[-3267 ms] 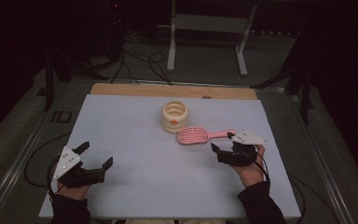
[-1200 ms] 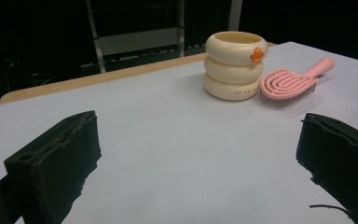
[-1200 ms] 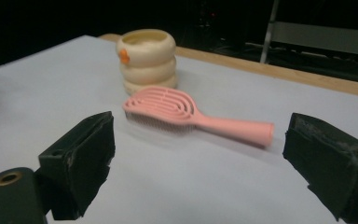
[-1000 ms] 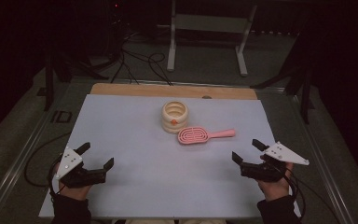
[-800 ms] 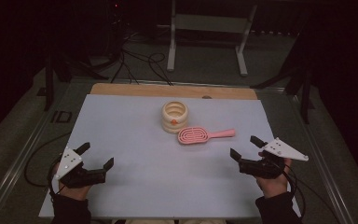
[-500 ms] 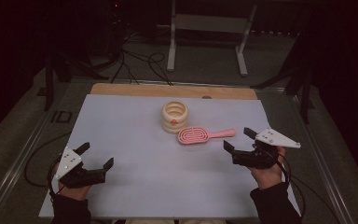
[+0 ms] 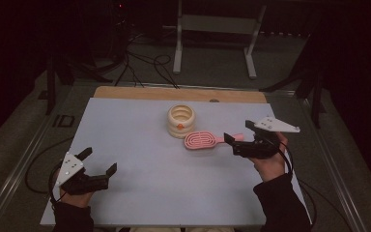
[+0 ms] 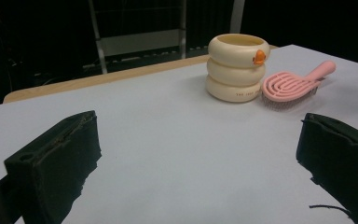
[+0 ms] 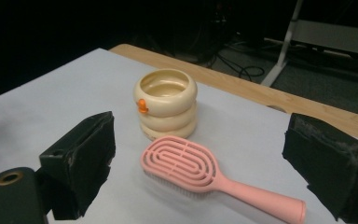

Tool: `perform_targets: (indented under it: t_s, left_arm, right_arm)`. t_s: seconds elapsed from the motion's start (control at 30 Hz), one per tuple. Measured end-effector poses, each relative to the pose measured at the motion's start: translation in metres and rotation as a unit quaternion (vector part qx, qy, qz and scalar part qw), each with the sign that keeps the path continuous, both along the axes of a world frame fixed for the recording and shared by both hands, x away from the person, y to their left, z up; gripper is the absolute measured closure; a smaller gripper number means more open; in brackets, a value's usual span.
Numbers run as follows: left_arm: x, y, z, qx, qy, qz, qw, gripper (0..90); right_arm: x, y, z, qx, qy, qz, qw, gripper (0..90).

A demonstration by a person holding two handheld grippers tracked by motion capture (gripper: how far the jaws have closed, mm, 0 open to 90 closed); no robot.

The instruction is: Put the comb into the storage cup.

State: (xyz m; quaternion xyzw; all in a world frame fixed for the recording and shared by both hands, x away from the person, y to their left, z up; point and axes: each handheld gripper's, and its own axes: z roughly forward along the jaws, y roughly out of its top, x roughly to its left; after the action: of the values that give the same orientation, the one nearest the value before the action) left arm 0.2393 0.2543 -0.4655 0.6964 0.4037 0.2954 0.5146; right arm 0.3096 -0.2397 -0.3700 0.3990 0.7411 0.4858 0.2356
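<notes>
A pink hairbrush (image 7: 203,140) lies on the white table, bristles down, its handle pointing right (image 9: 200,175). Just behind it stands a cream ringed cup (image 7: 181,121) with a small orange knob (image 9: 142,105). My right gripper (image 7: 239,137) is open, its jaws level with the end of the brush handle, nothing between them. In the right gripper view the brush lies between and just beyond the jaws. My left gripper (image 7: 98,161) rests open near the table's front left, far from both; the cup (image 8: 236,67) and brush (image 8: 290,86) sit in the distance there.
The white table top (image 7: 140,145) has a wooden strip (image 7: 174,94) along its far edge. Beyond it, a metal stand (image 7: 215,29) and cables (image 7: 145,65) lie on the dark floor. Bare white surface stretches between the two grippers.
My right gripper has moved from the front right of the table forward and left to the brush handle's end. The left gripper, brush and cup have stayed put.
</notes>
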Motion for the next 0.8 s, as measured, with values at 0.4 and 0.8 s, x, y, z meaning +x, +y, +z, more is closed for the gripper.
perform_targets:
  t_s: [0.4,0.8]
  left_arm:
    - [0.0,0.001,-0.001,0.001,0.001,0.0,1.0,0.3]
    - [0.0,0.001,-0.001,0.0,0.002,0.001,1.0,0.3]
  right_arm:
    - [0.027,0.005,0.006,-0.001,0.02,-0.011,0.9997,9.0]
    - [0.069,-0.007,0.007,0.041,0.055,-0.014,0.9975,9.0]
